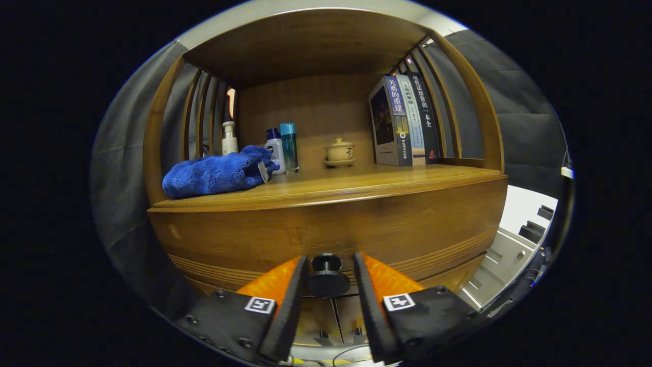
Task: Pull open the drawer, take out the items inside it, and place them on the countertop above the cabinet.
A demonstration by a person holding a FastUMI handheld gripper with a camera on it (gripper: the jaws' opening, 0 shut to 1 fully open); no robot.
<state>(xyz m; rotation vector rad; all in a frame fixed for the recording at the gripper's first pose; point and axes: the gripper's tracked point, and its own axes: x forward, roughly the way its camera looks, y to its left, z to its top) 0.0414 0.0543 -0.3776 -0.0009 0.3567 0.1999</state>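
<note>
We are seeing the gripper (330, 267) fingers bracketing the round dark knob (327, 277) on the smooth wooden drawer front (326, 229), contact unclear.

Gripper (330, 267) straddling the drawer knob (326, 275), fingers just beside it on either side, contact not clear. Drawer front (326, 229) closing off the way straight ahead. Above it, countertop (356, 186) bare across its front and middle. Blue cloth (216, 173) heaped at the left front corner. Bottles (279, 149) behind the cloth, a lidded cup (340, 152) at the back centre, books (405, 121) upright at the back right. Slatted side walls (201, 114) and a wooden top closing in the shelf space.
</note>
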